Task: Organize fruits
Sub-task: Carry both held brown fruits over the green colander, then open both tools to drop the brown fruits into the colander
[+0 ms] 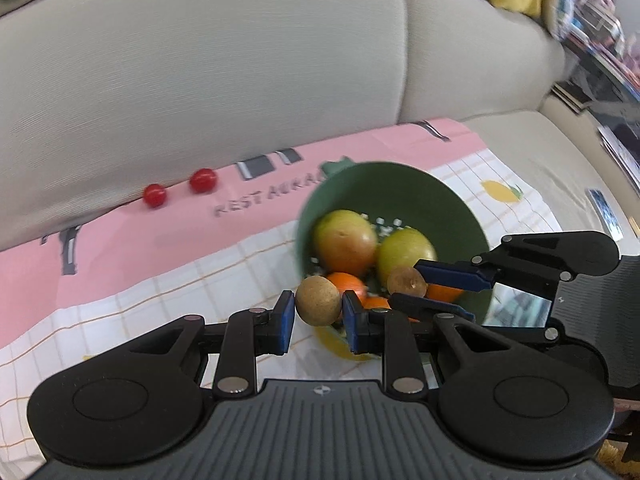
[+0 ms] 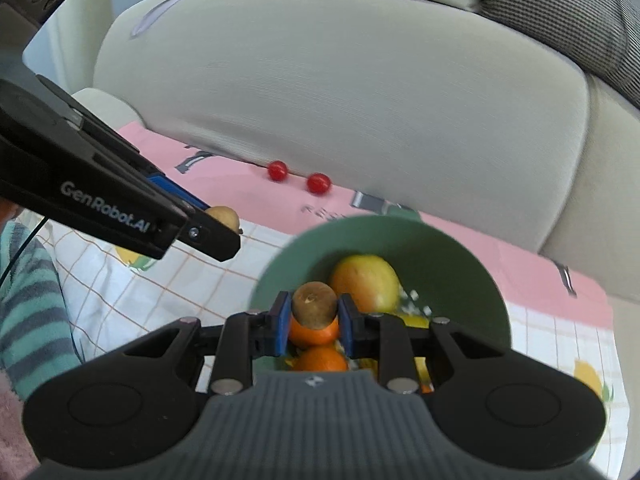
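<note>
Left wrist: While the left tool (image 1: 318,312) clamps a small brown fruit (image 1: 318,299) at the green bowl (image 1: 400,184) rim, it could drop outside.
Right wrist: right tool (image 2: 314,322) grips a kiwi-like fruit (image 2: 314,305) over the oranges (image 2: 322,360); it may bounce out.

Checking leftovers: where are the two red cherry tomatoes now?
Both cherry tomatoes lie side by side on the pink cloth against the sofa backrest, beyond the green bowl.
</note>
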Tool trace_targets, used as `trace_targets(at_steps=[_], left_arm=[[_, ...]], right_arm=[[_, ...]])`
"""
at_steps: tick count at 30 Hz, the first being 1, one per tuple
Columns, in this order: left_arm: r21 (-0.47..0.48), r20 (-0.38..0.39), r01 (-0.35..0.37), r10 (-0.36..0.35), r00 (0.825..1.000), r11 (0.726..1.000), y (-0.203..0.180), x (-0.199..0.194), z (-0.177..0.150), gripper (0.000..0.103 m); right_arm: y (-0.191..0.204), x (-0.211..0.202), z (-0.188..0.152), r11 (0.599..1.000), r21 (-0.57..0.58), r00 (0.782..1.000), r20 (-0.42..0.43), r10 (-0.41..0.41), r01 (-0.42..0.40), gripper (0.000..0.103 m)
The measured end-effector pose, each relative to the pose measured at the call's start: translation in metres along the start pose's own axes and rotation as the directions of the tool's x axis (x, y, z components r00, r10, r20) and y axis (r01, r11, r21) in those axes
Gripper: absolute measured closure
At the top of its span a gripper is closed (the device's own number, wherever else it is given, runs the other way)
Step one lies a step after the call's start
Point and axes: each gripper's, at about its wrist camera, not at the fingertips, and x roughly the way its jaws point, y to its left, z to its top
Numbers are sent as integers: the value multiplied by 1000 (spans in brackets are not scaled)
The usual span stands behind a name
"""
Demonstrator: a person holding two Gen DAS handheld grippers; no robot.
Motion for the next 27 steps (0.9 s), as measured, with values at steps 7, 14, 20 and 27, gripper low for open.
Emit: trace_targets(at_steps=[7, 14, 20, 27], left_arm=[[48, -55, 48, -45, 997, 998, -26, 19, -1, 75], [59, -132, 72, -64, 989, 996, -35, 40, 0, 75], [65, -192, 54, -40, 981, 996, -37, 57, 7, 75], [124, -254, 35, -2, 967, 992, -44, 76, 11, 75]], right_arm=[[-20, -1, -24, 996, 88, 999, -41, 2, 2, 81], [-36, 7, -38, 981, 187, 994, -84, 67, -50, 81], [-48, 16, -43, 946, 305, 982, -109, 155, -115, 81], [-55, 33, -48, 905, 396, 965, -137, 225, -155, 81]])
